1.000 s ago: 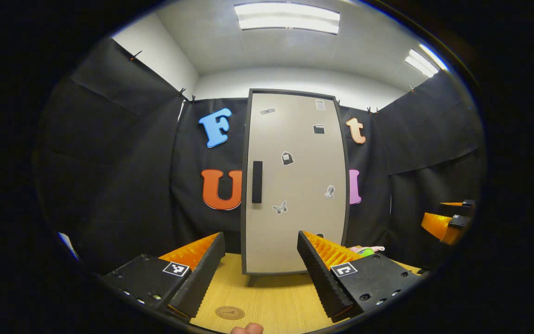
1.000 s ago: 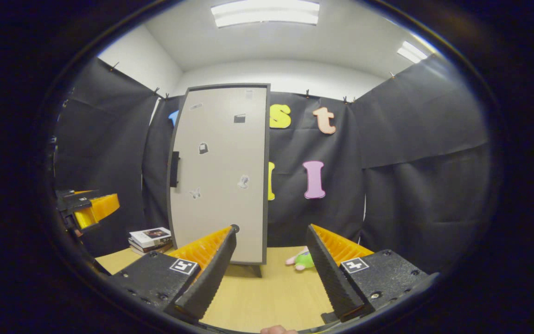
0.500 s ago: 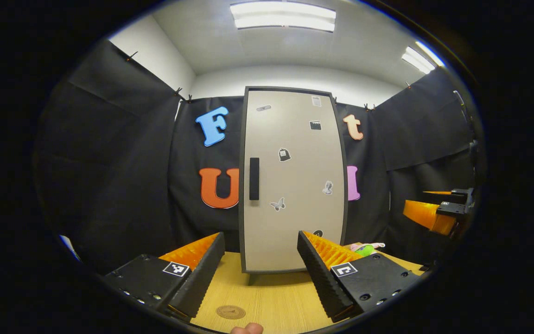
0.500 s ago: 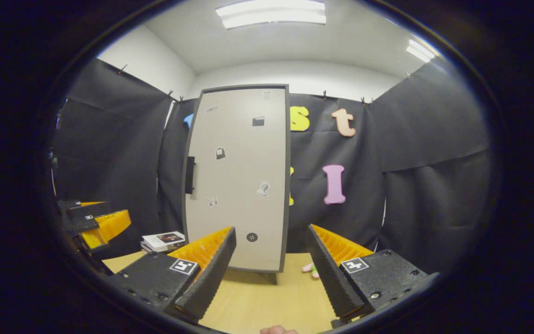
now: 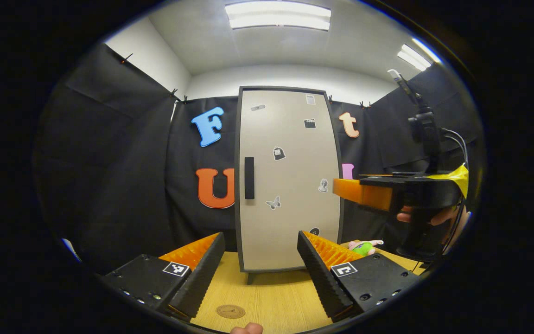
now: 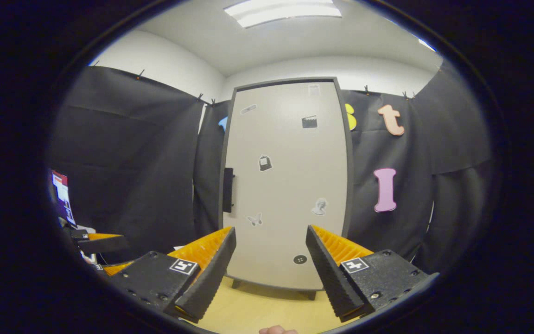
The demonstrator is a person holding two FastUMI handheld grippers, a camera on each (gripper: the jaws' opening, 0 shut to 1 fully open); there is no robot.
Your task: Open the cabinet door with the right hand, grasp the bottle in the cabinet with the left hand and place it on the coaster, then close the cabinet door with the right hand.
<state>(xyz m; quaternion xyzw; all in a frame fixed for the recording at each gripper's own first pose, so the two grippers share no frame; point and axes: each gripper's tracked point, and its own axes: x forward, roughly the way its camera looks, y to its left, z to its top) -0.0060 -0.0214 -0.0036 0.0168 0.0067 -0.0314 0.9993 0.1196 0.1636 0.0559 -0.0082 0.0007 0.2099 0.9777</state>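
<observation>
A tall beige cabinet (image 5: 285,181) with a dark frame stands on the wooden table, its door shut. A black handle (image 5: 249,177) sits on the door's left edge, also seen as the handle (image 6: 228,190) in the right gripper view. A round brown coaster (image 5: 230,311) lies on the table in front of my left gripper (image 5: 260,273), which is open and empty. My right gripper (image 6: 269,273) is open, close in front of the cabinet door (image 6: 290,185). The left gripper view shows the right gripper (image 5: 369,191) held by a hand at the right, level with mid door. The bottle is hidden.
A pink and green plush toy (image 5: 363,248) lies on the table right of the cabinet. Black cloth walls close in the booth behind and on both sides. The wooden table (image 5: 271,297) stretches in front of the cabinet. The other gripper (image 6: 102,243) sits low at left in the right gripper view.
My right gripper has moved forward and leftward toward the cabinet door, which now looms larger before it. The left gripper has barely moved.
</observation>
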